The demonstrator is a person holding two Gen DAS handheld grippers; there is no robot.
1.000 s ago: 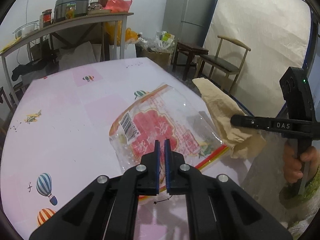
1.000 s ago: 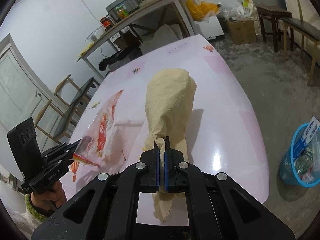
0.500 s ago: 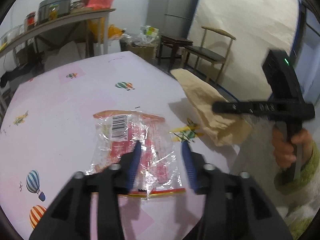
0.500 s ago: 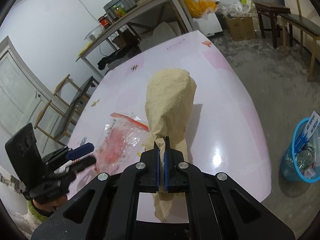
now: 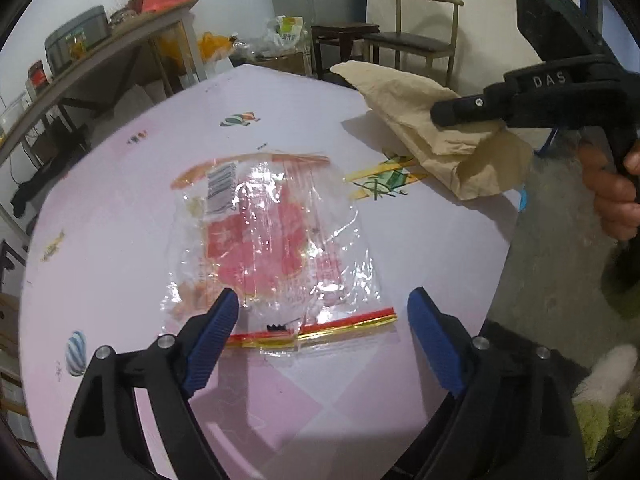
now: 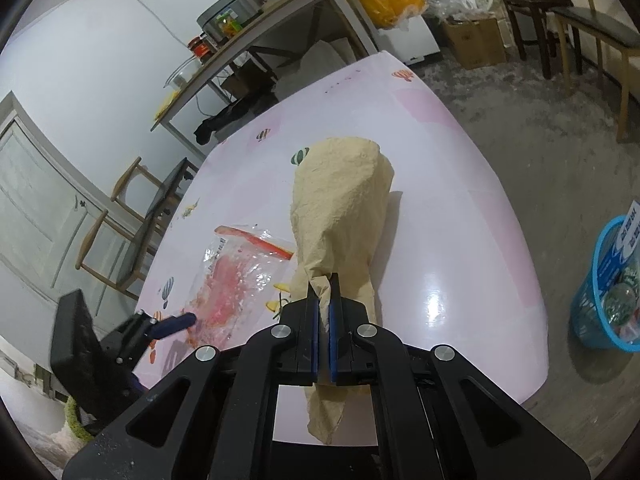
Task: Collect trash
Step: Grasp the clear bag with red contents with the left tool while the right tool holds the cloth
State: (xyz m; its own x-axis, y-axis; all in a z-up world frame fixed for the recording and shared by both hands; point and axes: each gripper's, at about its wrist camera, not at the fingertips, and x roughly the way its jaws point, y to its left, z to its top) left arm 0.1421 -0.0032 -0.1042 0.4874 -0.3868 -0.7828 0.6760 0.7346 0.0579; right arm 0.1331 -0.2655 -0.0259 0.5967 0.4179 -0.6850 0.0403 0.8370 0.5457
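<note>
A clear plastic wrapper with red print [image 5: 276, 248] lies flat on the pink table [image 5: 120, 208]. My left gripper [image 5: 324, 316] is wide open just over its near edge, holding nothing; it also shows in the right wrist view [image 6: 176, 324], by the wrapper [image 6: 236, 276]. My right gripper [image 6: 325, 300] is shut on a crumpled brown paper bag [image 6: 340, 208] and holds it above the table's right edge. In the left wrist view the bag [image 5: 432, 120] hangs from the right gripper [image 5: 440, 114].
A blue waste basket [image 6: 612, 292] with trash in it stands on the floor right of the table. Wooden chairs [image 5: 420, 36] stand beyond the table. A side table [image 6: 256, 32] with a cooker and jars stands at the back wall.
My left gripper has opened and let go of the plastic wrapper, which now lies flat on the table. The right gripper still holds the paper bag.
</note>
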